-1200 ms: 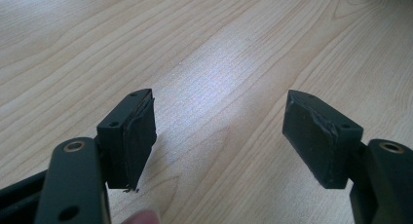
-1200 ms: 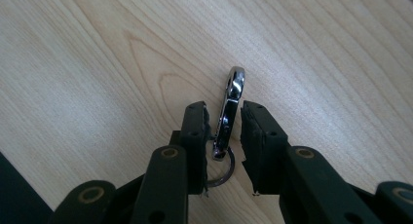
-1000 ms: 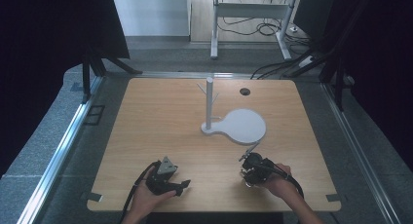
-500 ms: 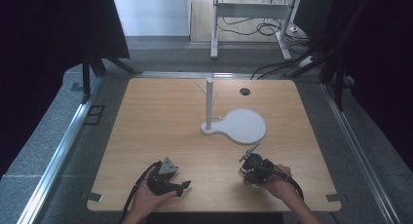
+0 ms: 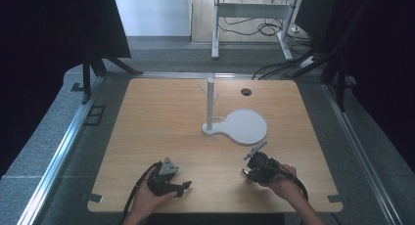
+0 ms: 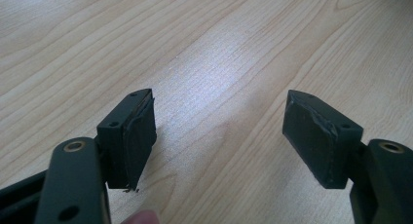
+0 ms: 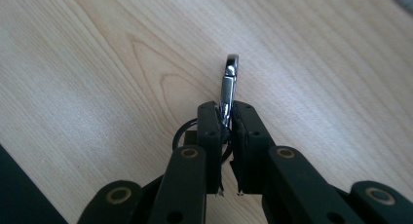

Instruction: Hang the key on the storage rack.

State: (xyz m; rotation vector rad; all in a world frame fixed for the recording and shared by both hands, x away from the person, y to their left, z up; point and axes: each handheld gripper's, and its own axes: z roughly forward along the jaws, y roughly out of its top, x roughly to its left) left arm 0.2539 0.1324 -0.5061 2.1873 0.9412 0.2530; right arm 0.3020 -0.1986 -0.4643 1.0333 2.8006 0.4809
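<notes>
My right gripper (image 7: 225, 109) is shut on a silver metal snap clip (image 7: 229, 85) that sticks out past its fingertips, with a dark ring (image 7: 181, 132) hanging behind the left jaw. In the high view the right gripper (image 5: 251, 160) sits near the table's front right, and the clip (image 5: 257, 150) points toward the white stand's round base (image 5: 244, 127). The stand's upright post (image 5: 210, 102) carries small pegs. My left gripper (image 6: 219, 121) is open over bare wood with nothing between its pads. It rests at the front left (image 5: 184, 186) in a hand.
The wooden table (image 5: 161, 117) has a round cable hole (image 5: 246, 92) at the back right. Metal rails (image 5: 63, 146) run along both sides. A desk frame with cables (image 5: 249, 12) stands beyond the far edge.
</notes>
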